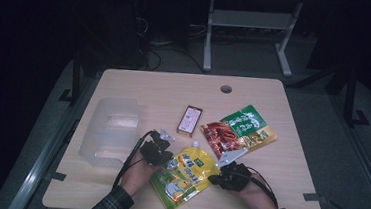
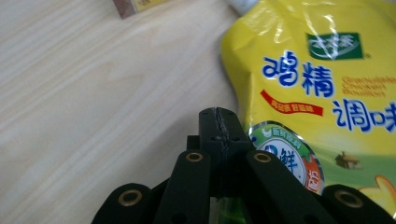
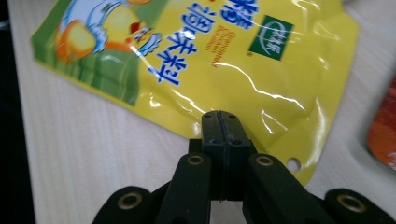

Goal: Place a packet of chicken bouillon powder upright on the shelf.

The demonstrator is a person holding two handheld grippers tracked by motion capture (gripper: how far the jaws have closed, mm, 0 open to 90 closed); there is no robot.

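Observation:
A yellow seasoning pouch (image 1: 185, 172) with a chicken picture lies flat on the wooden table (image 1: 279, 157) near its front edge, between my two hands. My left gripper (image 1: 168, 160) is at the pouch's left edge, jaws pressed together with nothing between them (image 2: 218, 114); the pouch (image 2: 303, 84) lies just to their right and partly under them. My right gripper (image 1: 212, 178) comes from the right side, and its jaws are also shut (image 3: 220, 116), with the tips over the pouch's near edge (image 3: 210, 60). I cannot tell whether either gripper touches the pouch.
A red and green snack pouch (image 1: 236, 131) lies beyond the right gripper, and its red edge (image 3: 383, 130) shows close by. A small dark red box (image 1: 190, 120) lies past the yellow pouch. A clear plastic container (image 1: 108, 131) stands at the left. A cable hole (image 1: 226, 89) is at the back.

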